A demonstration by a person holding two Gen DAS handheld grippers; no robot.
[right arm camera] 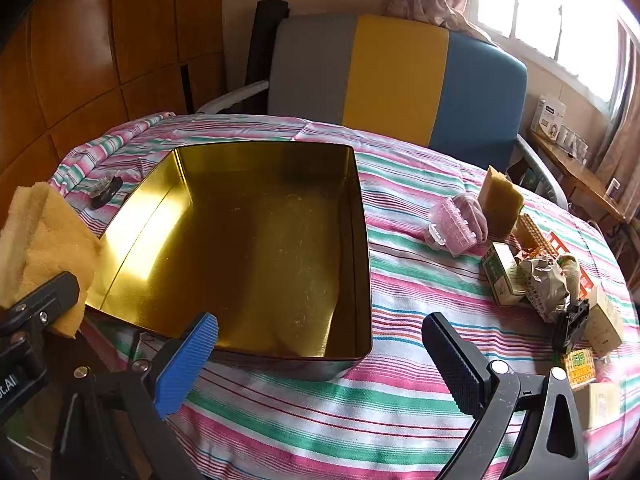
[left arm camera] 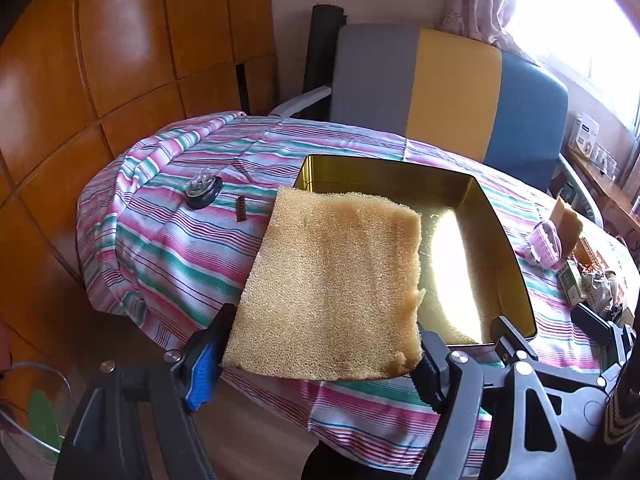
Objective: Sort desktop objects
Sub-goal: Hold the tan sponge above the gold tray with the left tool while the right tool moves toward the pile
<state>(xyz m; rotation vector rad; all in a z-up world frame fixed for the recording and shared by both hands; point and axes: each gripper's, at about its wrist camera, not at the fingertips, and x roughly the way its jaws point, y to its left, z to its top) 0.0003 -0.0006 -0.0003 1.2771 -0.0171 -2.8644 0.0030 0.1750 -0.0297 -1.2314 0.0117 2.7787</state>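
Left tool (left arm camera: 320, 354) is clamped on the near edge of the flat tan porous foam sponge sheet (left arm camera: 336, 284). The sheet hangs in the air ahead of the tool; its far edge overlaps the left rim of the shiny gold rectangular metal tin (right arm camera: 362, 248).

Right tool (right arm camera: 320, 344) has its jaws apart and holds nothing; it hovers just short of the tin's near wall.

Progress, my read: early. The tin interior looks bare in the right wrist view, so nothing is sorted in yet.

Still loose on the striped-cloth counter (right arm camera: 304, 412):
- pink plastic ribbed case (right arm camera: 456, 226), ahead-right of right tool
- yellow sponge block (right arm camera: 500, 196) behind it
- small cartons and crumpled paper (right arm camera: 544, 284), far right
- black round clear-topped item (left arm camera: 203, 191) and small brown strip (left arm camera: 241, 209), ahead-left of left tool

Sheet orientation: roughly flat, slightly drooped. Long axis runs away from the left tool, free end pointing at the tin's far-left corner.
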